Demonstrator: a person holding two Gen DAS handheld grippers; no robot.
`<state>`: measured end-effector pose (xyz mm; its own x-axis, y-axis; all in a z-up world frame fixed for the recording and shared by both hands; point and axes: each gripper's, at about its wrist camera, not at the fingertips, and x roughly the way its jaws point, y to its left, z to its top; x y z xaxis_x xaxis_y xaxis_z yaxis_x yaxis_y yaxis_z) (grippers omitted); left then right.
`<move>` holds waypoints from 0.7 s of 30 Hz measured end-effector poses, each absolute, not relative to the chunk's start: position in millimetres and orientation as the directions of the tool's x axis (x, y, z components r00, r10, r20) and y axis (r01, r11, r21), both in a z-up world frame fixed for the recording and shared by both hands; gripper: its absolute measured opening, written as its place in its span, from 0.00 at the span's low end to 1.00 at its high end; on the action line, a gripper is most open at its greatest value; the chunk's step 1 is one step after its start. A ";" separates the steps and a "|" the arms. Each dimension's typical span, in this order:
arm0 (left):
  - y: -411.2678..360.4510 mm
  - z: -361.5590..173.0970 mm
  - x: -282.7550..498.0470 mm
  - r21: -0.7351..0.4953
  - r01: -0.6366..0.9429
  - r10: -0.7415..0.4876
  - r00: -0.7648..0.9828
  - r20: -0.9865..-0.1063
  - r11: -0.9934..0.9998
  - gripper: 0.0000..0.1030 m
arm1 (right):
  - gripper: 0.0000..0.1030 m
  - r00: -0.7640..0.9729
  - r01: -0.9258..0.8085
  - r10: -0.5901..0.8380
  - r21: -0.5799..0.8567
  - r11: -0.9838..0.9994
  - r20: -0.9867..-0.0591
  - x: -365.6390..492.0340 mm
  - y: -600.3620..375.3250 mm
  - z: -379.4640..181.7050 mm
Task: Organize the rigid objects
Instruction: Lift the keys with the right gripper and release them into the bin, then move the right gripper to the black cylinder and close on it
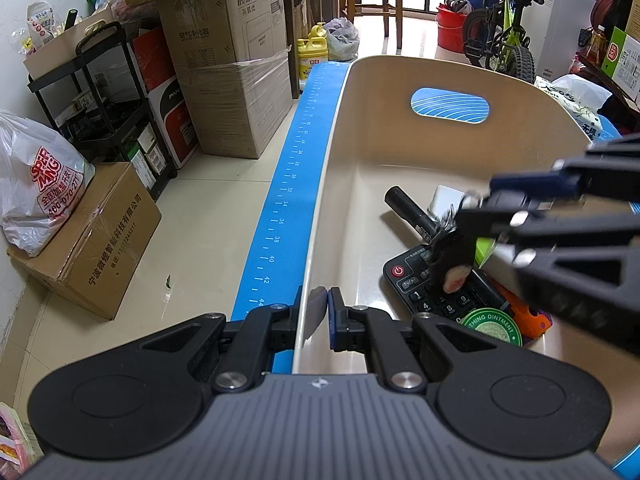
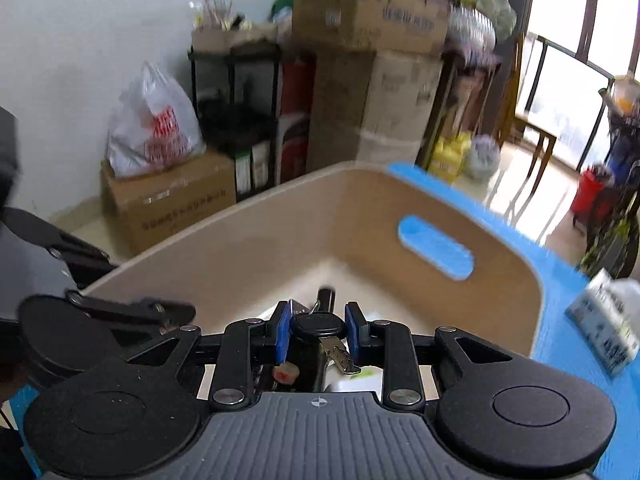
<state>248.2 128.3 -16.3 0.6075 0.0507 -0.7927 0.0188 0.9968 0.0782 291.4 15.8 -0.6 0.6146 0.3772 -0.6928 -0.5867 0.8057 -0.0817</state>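
Bin (image 1: 340,184) sits on blue mat (image 1: 296,168), boxes (image 1: 236,80) beyond.

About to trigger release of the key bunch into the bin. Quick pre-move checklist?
1. Right gripper shut on the key bunch: ok.
2. Keys hang over the bin, inside its rim: ok.
3. Left gripper clamps the bin's near wall: ok.
4. Landing spot free: not ok; remote, marker and ointment tin lie below.
5. Drop height: cannot tell.
6. Right view sharp: not ok, blurred.
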 end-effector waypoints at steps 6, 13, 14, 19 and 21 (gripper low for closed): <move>128.0 -15.8 248.7 0.078 0.018 0.051 0.608 -0.792 0.997 0.10 | 0.35 0.581 -0.589 0.324 -0.110 0.801 -0.746 288.9 24.5 -11.8; 127.5 -15.5 248.3 0.075 0.018 0.049 0.608 -0.793 0.997 0.10 | 0.64 0.613 -0.574 0.333 -0.115 0.811 -0.717 282.3 17.9 -2.5; 127.2 -15.4 248.2 0.075 0.018 0.049 0.608 -0.793 0.997 0.10 | 0.65 0.616 -0.576 0.333 -0.120 0.808 -0.714 280.6 16.2 -0.6; 127.0 -15.3 248.2 0.075 0.018 0.049 0.608 -0.792 0.997 0.10 | 0.77 0.657 -0.538 0.336 -0.107 0.836 -0.675 267.9 -6.7 14.9; 127.3 -15.4 248.2 0.075 0.018 0.049 0.608 -0.792 0.997 0.10 | 0.80 0.679 -0.510 0.333 -0.093 0.855 -0.654 262.8 -22.9 22.8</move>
